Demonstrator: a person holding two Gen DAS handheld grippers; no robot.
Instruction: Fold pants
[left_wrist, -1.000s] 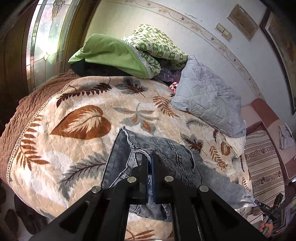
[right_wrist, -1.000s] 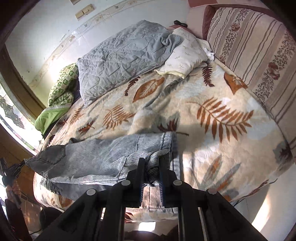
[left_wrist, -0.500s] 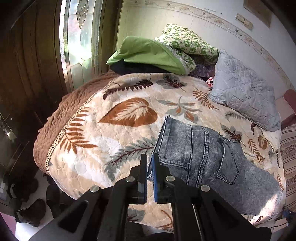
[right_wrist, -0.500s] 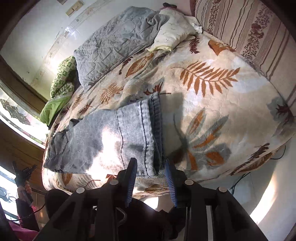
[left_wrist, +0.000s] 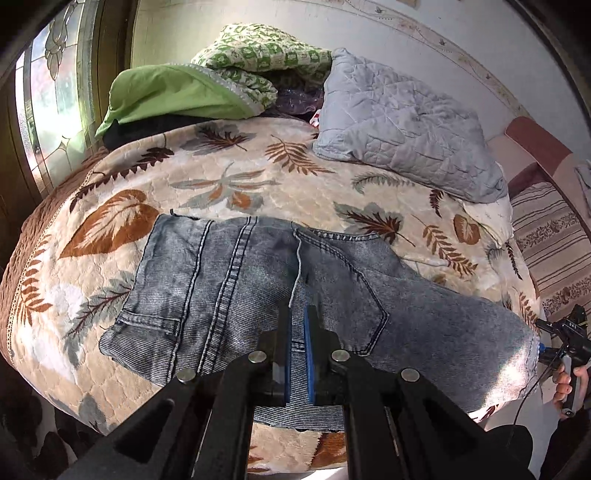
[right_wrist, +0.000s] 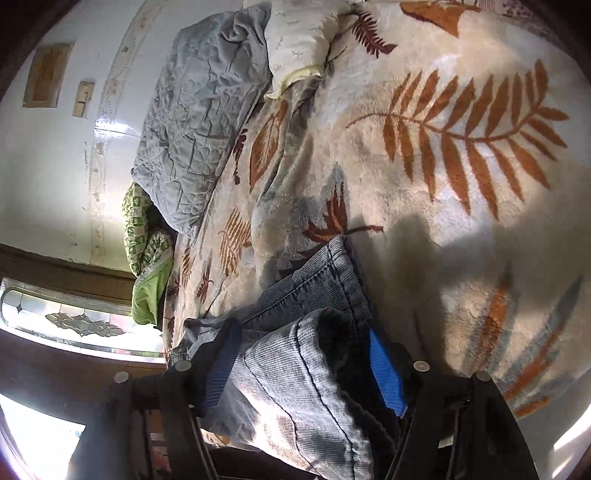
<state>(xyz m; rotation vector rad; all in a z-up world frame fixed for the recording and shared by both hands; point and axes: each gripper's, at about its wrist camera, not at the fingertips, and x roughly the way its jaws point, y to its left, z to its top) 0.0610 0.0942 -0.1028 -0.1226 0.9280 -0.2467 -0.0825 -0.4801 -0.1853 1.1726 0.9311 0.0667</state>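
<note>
Grey-blue jeans (left_wrist: 266, 288) lie folded lengthwise on the leaf-print blanket (left_wrist: 236, 184), waist at the left, legs running right. My left gripper (left_wrist: 298, 321) hovers over the seat of the jeans, its jaws nearly together with nothing between them. In the right wrist view my right gripper (right_wrist: 299, 328) is open wide, its blue-padded fingers (right_wrist: 384, 369) either side of the leg hems (right_wrist: 306, 354), which bunch up between them. The right gripper also shows in the left wrist view (left_wrist: 565, 339) at the hem end.
A grey quilted pillow (left_wrist: 402, 122), a green cover (left_wrist: 166, 96) and a green-patterned quilt (left_wrist: 258, 55) lie at the bed's far side. A stained-glass window (left_wrist: 48, 92) stands at the left. A striped headboard cushion (left_wrist: 550, 240) lies at the right.
My left gripper let go of the waist and moved right over the seat. My right gripper opened, then closed in around the leg hems, which now bunch between its fingers.
</note>
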